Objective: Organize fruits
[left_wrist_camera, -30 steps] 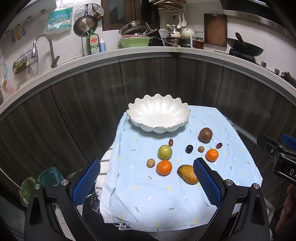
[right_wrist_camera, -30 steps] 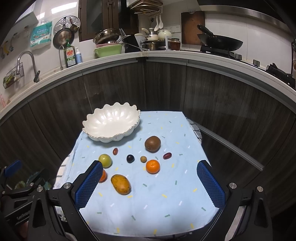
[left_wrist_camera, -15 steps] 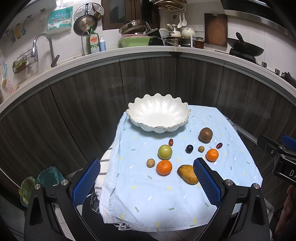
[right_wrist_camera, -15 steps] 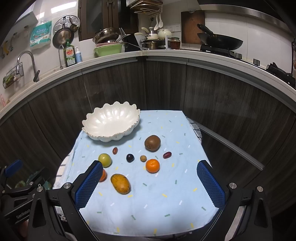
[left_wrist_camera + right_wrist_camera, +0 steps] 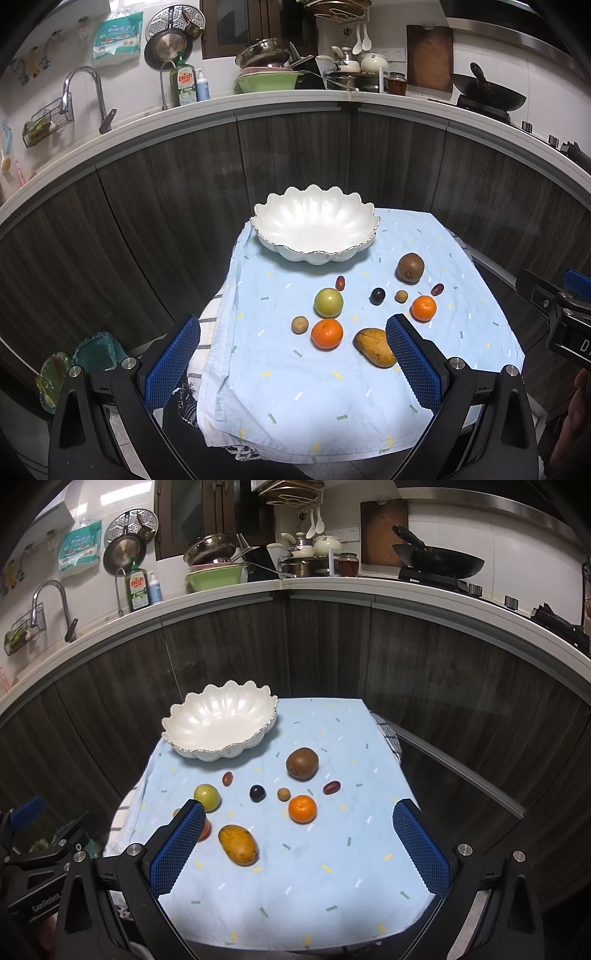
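Left tongs (image 5: 291, 354): lower frame of the left wrist view, black frame with blue cross-hatched pads; jaws spread wide, nothing between them, held above the near edge of the cloth.
Counter cloth (image 5: 369, 387): pale blue fabric, lightly creased, sprinkled with small yellow, white and green dashes; it drapes over the small counter in mid-frame.
Bowl (image 5: 316, 225): upper centre of the cloth, glossy white ceramic with a scalloped, petal-shaped rim; no fruit inside.
Small brown fruit (image 5: 299, 325): leftmost on the cloth, round, dull tan skin.
Green apple (image 5: 328, 302): round, smooth yellow-green, just up and right of it.
Near tangerine (image 5: 327, 333): bright orange, faintly dimpled, just below the apple.
Red grape (image 5: 340, 282): small oval, just above the apple.
Mango (image 5: 373, 347): elongated, yellow-orange with brown flecks, its right end hidden behind the right pad.
Dark grape (image 5: 377, 296): round, near-black, mid-cloth.
Tan berry (image 5: 401, 296): tiny, round, beside the dark grape.
Kiwi (image 5: 410, 267): egg-shaped, fuzzy brown, right of the bowl.
Far tangerine (image 5: 423, 308): orange, below the kiwi.
Second red grape (image 5: 437, 288): oval, rightmost fruit.
Right tongs (image 5: 299, 845): lower frame of the right wrist view, same blue pads, jaws wide apart and holding nothing.
Change: none visible; the fruit, the bowl and both tongs sit where they were half a second ago.
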Available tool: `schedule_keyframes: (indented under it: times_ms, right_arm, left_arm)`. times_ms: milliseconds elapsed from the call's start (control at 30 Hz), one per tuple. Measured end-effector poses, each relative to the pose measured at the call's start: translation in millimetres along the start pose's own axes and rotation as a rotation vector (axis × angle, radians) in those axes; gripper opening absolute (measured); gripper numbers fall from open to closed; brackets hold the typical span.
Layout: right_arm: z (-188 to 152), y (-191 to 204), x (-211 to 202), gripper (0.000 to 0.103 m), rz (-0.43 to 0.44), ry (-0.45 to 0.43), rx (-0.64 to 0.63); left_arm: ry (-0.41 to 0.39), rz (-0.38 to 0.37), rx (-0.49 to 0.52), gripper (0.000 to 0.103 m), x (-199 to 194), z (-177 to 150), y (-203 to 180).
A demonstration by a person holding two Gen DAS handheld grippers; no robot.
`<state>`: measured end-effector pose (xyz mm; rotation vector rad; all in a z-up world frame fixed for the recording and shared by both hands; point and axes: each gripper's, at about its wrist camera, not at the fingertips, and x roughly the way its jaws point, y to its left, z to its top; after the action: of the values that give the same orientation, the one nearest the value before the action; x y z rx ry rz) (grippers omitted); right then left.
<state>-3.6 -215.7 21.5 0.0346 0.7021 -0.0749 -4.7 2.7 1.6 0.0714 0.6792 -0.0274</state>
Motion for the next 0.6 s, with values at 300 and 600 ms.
schedule_keyframes:
  times_ms: [300,600]
  right_arm:
    - [-0.3,0.0,1.4,0.103,0.001,0.003,0.002]
    - [-1.9,1.8,3.9,0.103,0.001,0.008,0.000]
  left_arm:
    - [0.007,0.002,-0.004,0.102,3.9,0.9,-2.3]
    - [0.010,0.002,-0.006,0.102,5.0,-0.5,-2.7]
